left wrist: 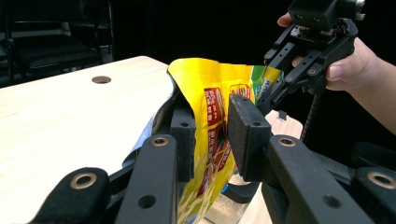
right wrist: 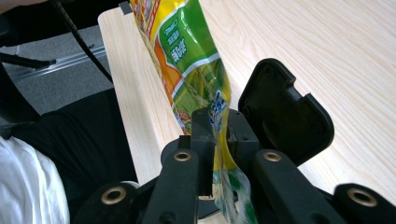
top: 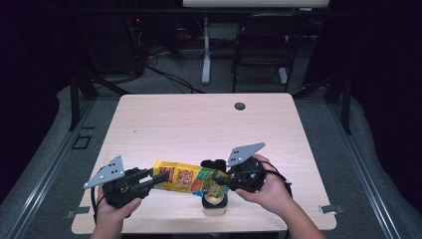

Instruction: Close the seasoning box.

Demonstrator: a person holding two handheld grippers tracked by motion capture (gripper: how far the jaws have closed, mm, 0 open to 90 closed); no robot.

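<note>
Pale wood table point(top: 199, 119) in a dark room. Item: yellow-and-green snack bag point(top: 184, 178), slung above the table between both grippers. Left gripper point(left wrist: 212, 135): we see its jaws part-open around the bag's yellow end, pads apparently not pressing. Right gripper point(right wrist: 219, 135): jaws narrow, pinching the green end. Risks, in our view: one loosening pinch, so the bag may sag or slip free. Obscured: a jar-like container point(top: 215, 204) and black lid point(right wrist: 285, 112) below; contents unclear.

place: lab or office | cues: pale desk point(top: 199, 124) with cable hole point(top: 240, 106), black chair point(top: 266, 45), floor cables point(top: 169, 74)
</note>
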